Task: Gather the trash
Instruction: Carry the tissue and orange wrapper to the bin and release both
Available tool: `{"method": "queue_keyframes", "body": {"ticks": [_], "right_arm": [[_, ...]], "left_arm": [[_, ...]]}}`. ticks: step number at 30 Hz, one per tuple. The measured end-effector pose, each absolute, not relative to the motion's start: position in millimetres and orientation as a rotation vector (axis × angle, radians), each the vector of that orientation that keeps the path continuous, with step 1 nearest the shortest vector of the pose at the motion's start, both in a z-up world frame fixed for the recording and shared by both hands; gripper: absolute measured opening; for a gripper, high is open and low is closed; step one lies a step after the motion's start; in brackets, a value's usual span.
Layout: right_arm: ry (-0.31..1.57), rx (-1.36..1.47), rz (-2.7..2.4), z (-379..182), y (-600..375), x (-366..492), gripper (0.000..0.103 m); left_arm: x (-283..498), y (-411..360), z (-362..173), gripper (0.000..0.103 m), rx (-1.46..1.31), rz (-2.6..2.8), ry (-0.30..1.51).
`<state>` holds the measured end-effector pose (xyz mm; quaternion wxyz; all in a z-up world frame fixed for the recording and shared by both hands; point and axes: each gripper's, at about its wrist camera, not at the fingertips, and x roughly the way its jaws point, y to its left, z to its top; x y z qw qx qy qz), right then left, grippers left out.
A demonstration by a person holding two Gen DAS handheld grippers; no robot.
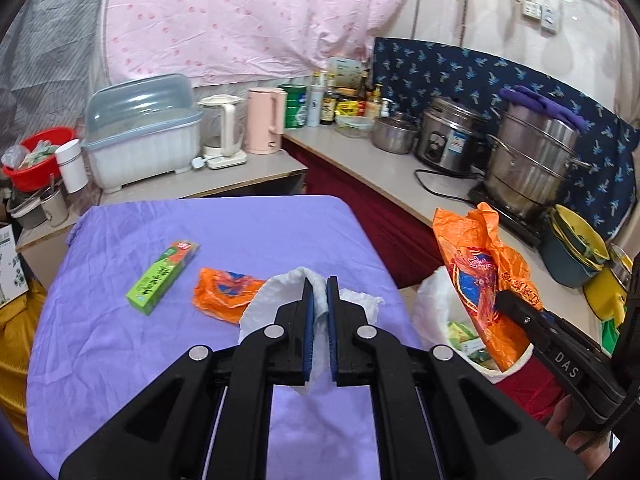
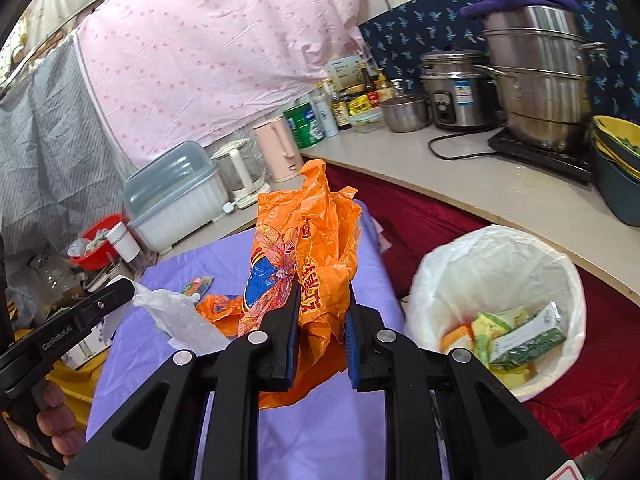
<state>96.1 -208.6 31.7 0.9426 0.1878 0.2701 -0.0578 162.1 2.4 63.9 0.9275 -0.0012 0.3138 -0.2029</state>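
Purple tablecloth [image 1: 120, 360]; tissue [image 1: 320, 304] seemingly pinched.

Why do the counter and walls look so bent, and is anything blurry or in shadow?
Left wrist view: the fisheye lens bows the counter and darkens the corners; the white tissue stays sharp. Right wrist view: same curving; the bin rim looks slightly smeared, the orange bag crisp; even light, no harsh glare.

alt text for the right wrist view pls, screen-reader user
The right gripper clamps a crumpled orange plastic bag above a purple-covered table. To its right stands a white-lined trash bin holding cartons; at left the left gripper holds white tissue.
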Motion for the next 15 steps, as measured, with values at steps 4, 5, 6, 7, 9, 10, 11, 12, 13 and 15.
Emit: {"method": "queue_keyframes", "body": {"ticks": [4,5,6,7,9,10,11,12,13,15], "right_arm": [[0.556,0.403,-0.189,30.3,-236.6,75.6,0.018],[0.559,0.41,-0.214,29.4,-245.2,69.3,0.018],[0.563,0.416,-0.238,28.1,-252.6,63.7,0.018],[0.565,0.422,-0.257,26.5,-259.1,59.6,0.018],[0.569,0.442,-0.299,22.8,-275.8,47.5,0.018],[0.571,0.45,-0.318,21.4,-282.4,43.0,0.018],[0.575,0.459,-0.338,19.1,-290.0,37.6,0.018],[0.578,0.465,-0.352,17.6,-296.4,33.9,0.018],[0.582,0.472,-0.369,15.8,-302.5,29.8,0.018],[0.586,0.48,-0.392,12.4,-312.4,23.9,0.018]], "left_arm": [[155.5,-32.0,59.8,0.005,0.019,-0.494,0.671],[154.8,-39.0,58.5,0.005,0.023,-0.509,0.677],[153.3,-50.5,57.3,0.005,0.03,-0.537,0.686],[151.1,-61.8,56.1,0.005,0.04,-0.561,0.691],[146.5,-80.6,54.0,0.005,0.058,-0.597,0.696],[145.0,-89.6,53.1,0.005,0.068,-0.615,0.699],[144.0,-100.1,51.1,0.005,0.079,-0.637,0.709],[143.2,-106.1,49.6,0.005,0.085,-0.652,0.716],[142.6,-114.2,48.0,0.005,0.094,-0.668,0.723],[141.8,-127.6,43.9,0.005,0.109,-0.69,0.736]]}}
